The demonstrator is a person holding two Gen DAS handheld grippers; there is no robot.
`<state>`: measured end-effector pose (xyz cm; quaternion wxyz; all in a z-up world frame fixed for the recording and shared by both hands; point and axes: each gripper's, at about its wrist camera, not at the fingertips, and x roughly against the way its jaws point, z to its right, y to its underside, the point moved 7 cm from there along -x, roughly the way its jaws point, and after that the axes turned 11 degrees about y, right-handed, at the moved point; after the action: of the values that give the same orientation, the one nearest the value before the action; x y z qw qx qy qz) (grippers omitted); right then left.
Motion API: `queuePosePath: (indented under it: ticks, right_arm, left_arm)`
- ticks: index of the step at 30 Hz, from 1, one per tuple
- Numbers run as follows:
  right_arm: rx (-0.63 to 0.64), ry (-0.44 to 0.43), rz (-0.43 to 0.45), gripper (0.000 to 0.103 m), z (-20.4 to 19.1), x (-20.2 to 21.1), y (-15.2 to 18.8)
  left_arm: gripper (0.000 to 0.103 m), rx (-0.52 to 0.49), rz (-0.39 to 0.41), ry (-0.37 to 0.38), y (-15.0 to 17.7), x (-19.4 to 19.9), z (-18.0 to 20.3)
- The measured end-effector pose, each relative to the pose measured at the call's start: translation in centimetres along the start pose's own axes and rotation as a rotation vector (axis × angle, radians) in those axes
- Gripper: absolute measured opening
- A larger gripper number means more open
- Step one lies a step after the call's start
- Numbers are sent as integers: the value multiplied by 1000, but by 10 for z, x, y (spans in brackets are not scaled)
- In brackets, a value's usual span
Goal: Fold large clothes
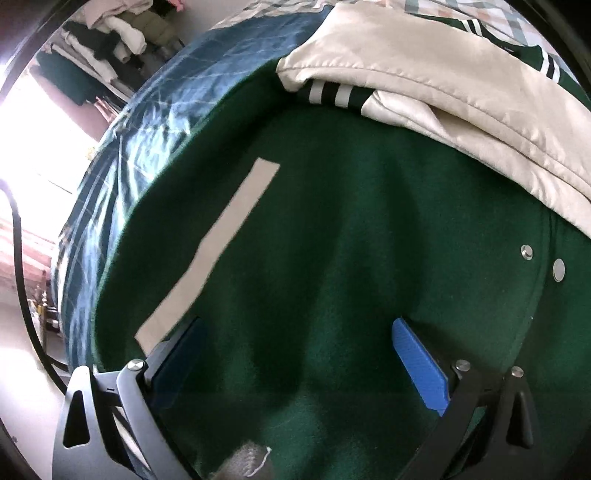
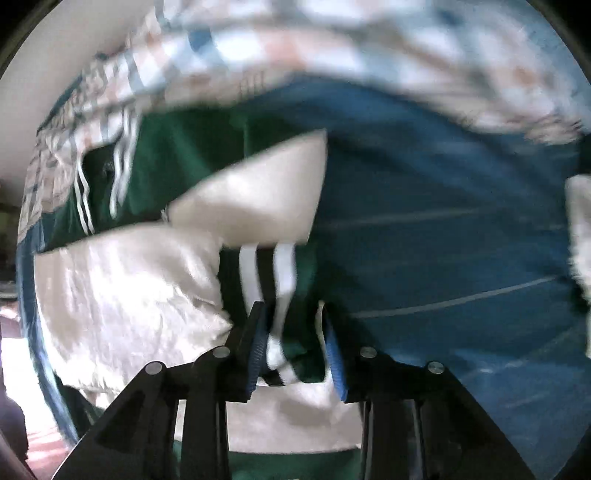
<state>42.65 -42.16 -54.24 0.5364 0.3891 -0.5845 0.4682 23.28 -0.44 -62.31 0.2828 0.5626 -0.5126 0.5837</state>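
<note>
A green varsity jacket [image 1: 332, 221] with cream sleeves [image 1: 424, 74] lies spread on the bed. A white pocket strip [image 1: 221, 243] and metal snaps [image 1: 526, 252] show on its body. My left gripper [image 1: 297, 325] hovers open just over the green cloth, with nothing between its blue pads [image 1: 417, 362]. In the right wrist view, my right gripper [image 2: 290, 314] is shut on the sleeve's green cuff with white stripes [image 2: 280, 273]. The cream sleeve [image 2: 129, 295] bunches to the left of the fingers, and this view is blurred.
A blue sheet [image 1: 147, 147] covers the bed under the jacket, and its edge drops off at left. A plaid quilt [image 2: 332, 48] lies at the far side. Piled clothes [image 1: 122, 33] sit beyond the bed. A black cable [image 1: 22, 277] hangs at the left.
</note>
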Motion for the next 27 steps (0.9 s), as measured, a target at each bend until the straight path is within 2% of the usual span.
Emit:
queuePosePath:
  ticks: [1,3,5,7,8,10,12,13,15,18,22,24,27]
  right_arm:
    - [7,-36,60,33,-6,18,2]
    - [69,-111,122,34,-21,37,8]
    - [151,-126,93,34,-35,25,16]
    - [188,-33,-15,34,-44,-21,25]
    - [191,-30,-40,34,-43,-32,26]
    - [182,-34,-53,34,-43,-36,23]
    - [182,-33,-63,36,-43,-22,25]
    - [189,-36,-60,40,-42,-9,30]
    - [225,-71,-60,63,-37,15,50]
    - [294,-104,-109,64,-17,40,105]
    - [315,-150,-281,64,18,45,212]
    - [306,-216,-355,64,24,44,262]
    - [264,-344,-497,64,1,39,330]
  left_arm:
    - [103,-7,6,-16,1,4,2]
    - [103,-31,15,-51,3,5,3]
    - [103,-45,18,-65,5,3,6]
    - [103,-63,27,-79,4,-1,10]
    - [103,-72,32,-86,2,-2,11]
    - [103,-76,31,-87,0,2,11]
    - [103,-62,41,-107,-3,12,3]
    - [103,-48,50,-118,-3,19,-2]
    - [103,-7,77,-144,0,42,-18]
    - [103,38,82,-207,23,77,-40]
    - [103,54,56,-318,73,113,-55]
    - [103,62,18,-389,107,126,-60]
    - [103,62,-58,-510,155,128,-72]
